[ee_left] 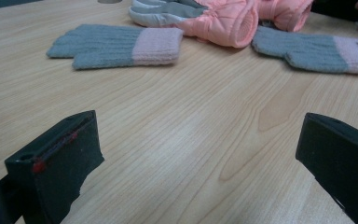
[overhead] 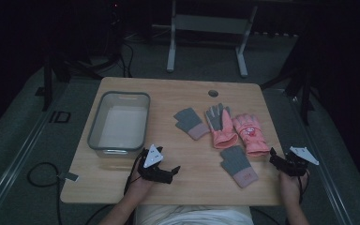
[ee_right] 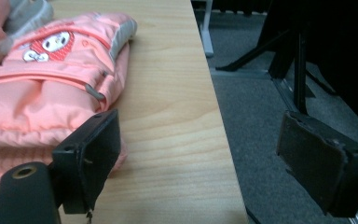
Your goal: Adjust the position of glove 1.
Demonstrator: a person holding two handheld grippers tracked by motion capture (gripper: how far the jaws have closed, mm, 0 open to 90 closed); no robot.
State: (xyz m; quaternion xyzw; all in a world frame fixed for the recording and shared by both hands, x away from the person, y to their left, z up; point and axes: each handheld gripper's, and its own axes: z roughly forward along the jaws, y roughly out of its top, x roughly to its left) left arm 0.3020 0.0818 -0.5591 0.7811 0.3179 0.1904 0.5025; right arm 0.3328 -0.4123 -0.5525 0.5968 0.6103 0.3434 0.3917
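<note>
I hold both the left gripper [overhead: 168, 172] and the right gripper [overhead: 276, 159] spread and empty; four gloves lie at the bin's [overhead: 96, 126] three o'clock, none binned: pink ski glove [overhead: 250, 133] nearest the right gripper.

No words or numbers can be read anywhere. The pink glove [ee_right: 51, 70] bears a cartoon face patch, without legible lettering.
</note>
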